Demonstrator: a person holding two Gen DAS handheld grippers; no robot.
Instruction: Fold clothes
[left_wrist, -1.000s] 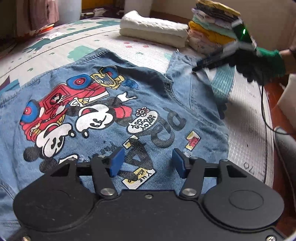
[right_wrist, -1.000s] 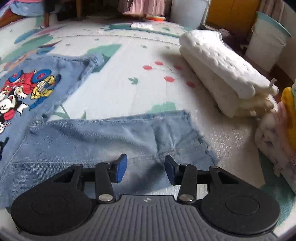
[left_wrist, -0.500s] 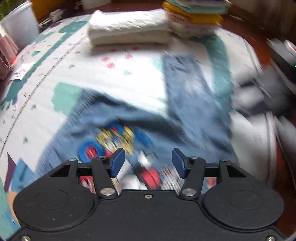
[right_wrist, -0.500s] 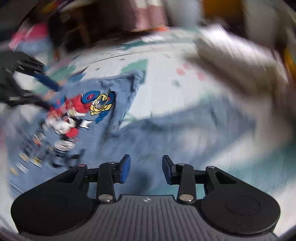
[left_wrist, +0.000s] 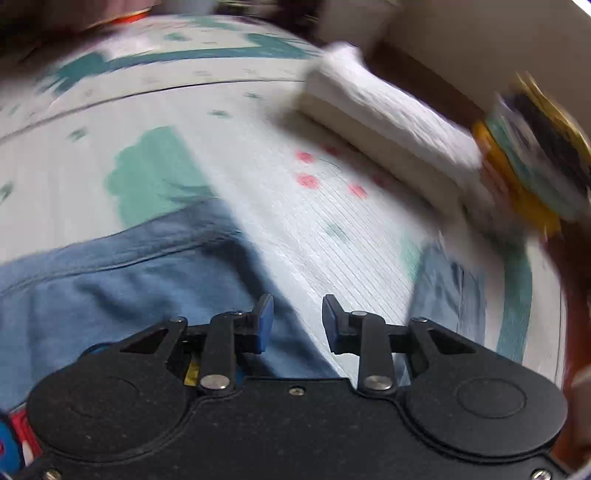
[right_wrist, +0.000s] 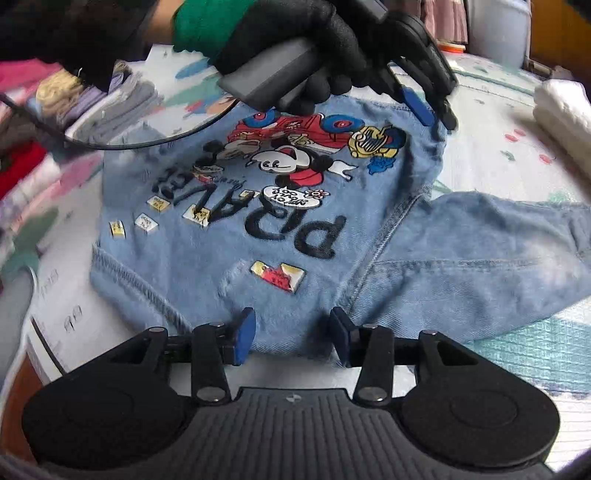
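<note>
A blue denim jacket (right_wrist: 258, 236) with a cartoon print lies back-up on the mat, one sleeve (right_wrist: 480, 258) spread to the right. My right gripper (right_wrist: 291, 338) is open and empty, just above the jacket's near hem. My left gripper (left_wrist: 295, 321) is open and empty over the jacket's far shoulder (left_wrist: 129, 273). In the right wrist view the left gripper (right_wrist: 428, 107) shows at the far edge of the jacket, held by a black-gloved hand. The sleeve end (left_wrist: 450, 280) shows at the right in the left wrist view.
The patterned play mat (left_wrist: 295, 221) covers the surface. A folded white towel (left_wrist: 388, 125) and a stack of folded clothes (left_wrist: 535, 166) sit at the far right. More folded clothes (right_wrist: 55, 122) lie at the left. A black cable (right_wrist: 147, 140) crosses the jacket's far left corner.
Both grippers swung fast. The right one moved from the sleeve to the jacket's hem. The left one moved from the hem to the far shoulder. Both stayed open.
</note>
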